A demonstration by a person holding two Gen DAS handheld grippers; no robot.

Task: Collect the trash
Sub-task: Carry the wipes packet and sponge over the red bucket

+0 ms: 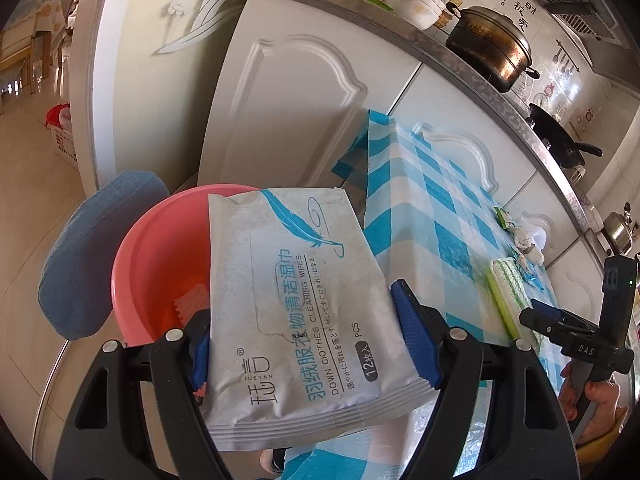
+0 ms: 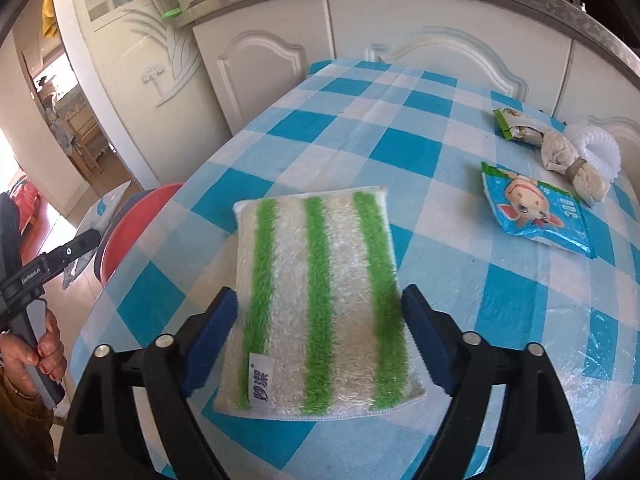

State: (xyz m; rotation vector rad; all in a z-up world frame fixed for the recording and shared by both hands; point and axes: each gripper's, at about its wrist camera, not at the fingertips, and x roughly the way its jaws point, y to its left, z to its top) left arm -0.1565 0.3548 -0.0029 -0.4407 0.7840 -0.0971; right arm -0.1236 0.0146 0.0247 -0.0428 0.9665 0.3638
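Observation:
My left gripper (image 1: 300,320) is shut on a grey wet-wipes packet (image 1: 296,292) with a blue feather print, holding it by both side edges over a pink basin (image 1: 160,248). An orange scrap (image 1: 192,300) lies in the basin. My right gripper (image 2: 320,294) stands open over the checked table (image 2: 360,120), with a green-and-white striped sponge (image 2: 320,300) lying flat between its fingers and the pads just clear of its edges. Farther right on the table lie a blue cartoon wipes packet (image 2: 536,210), a green wrapper (image 2: 510,122) and crumpled paper (image 2: 572,164).
The basin (image 2: 132,224) sits below the table's left edge beside a blue cushion (image 1: 92,248). White cabinet doors (image 1: 288,112) stand behind the table, under a counter with pots (image 1: 492,52). A white ring (image 2: 600,148) lies by the crumpled paper. A hand (image 2: 44,348) grips the left tool.

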